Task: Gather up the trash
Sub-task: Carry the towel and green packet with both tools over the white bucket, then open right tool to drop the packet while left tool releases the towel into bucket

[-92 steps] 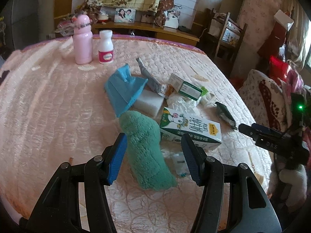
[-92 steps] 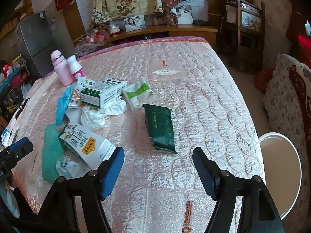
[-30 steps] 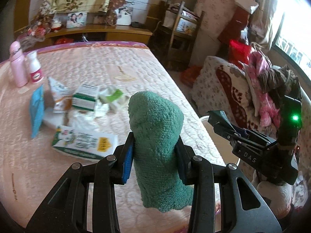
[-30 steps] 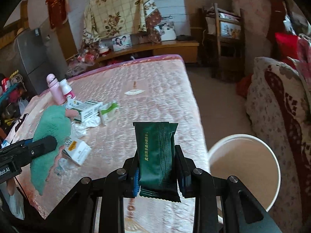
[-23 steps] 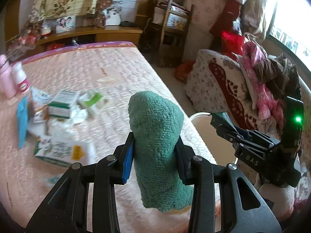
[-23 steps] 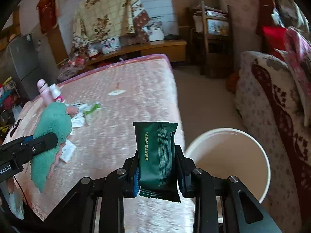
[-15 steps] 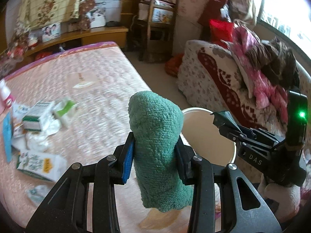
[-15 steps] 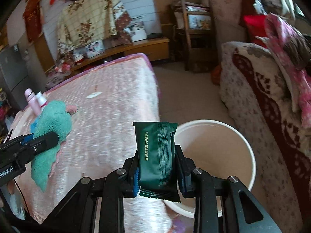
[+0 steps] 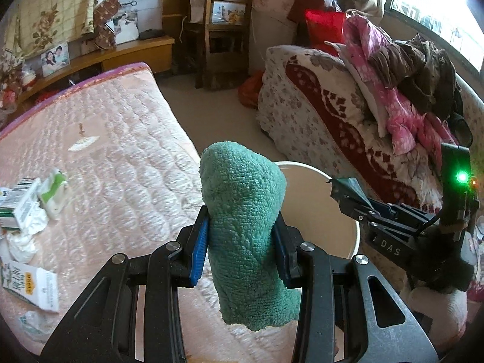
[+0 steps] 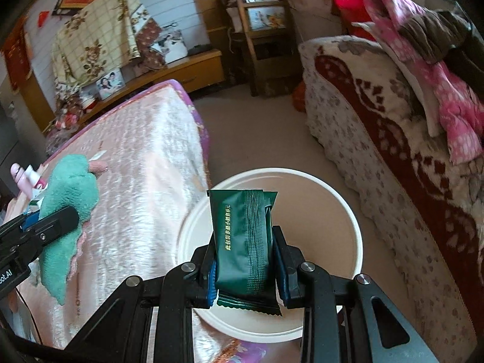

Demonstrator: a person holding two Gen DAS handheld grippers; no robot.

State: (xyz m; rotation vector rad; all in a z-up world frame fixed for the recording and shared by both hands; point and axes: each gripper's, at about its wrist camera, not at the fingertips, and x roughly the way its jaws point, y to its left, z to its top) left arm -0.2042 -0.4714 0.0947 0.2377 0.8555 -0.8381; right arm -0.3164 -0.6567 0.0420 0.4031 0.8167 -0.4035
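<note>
my left tool [image 9: 242, 243] is clamped on the green towel [image 9: 246, 230], holding it upright above the bed's right edge, next to the white bucket [image 9: 320, 217] on the floor. my right tool [image 10: 243, 267] is clamped on the dark green packet [image 10: 242, 242], which hangs over the bucket's open mouth [image 10: 326, 211]. on the bed [image 9: 121, 163], near its left edge, i see a milk carton [image 9: 28, 284], a green-and-white box [image 9: 18, 201] and crumpled tissues [image 9: 21, 239]. a patterned sofa [image 9: 326, 115] stands beyond the bucket.
</note>
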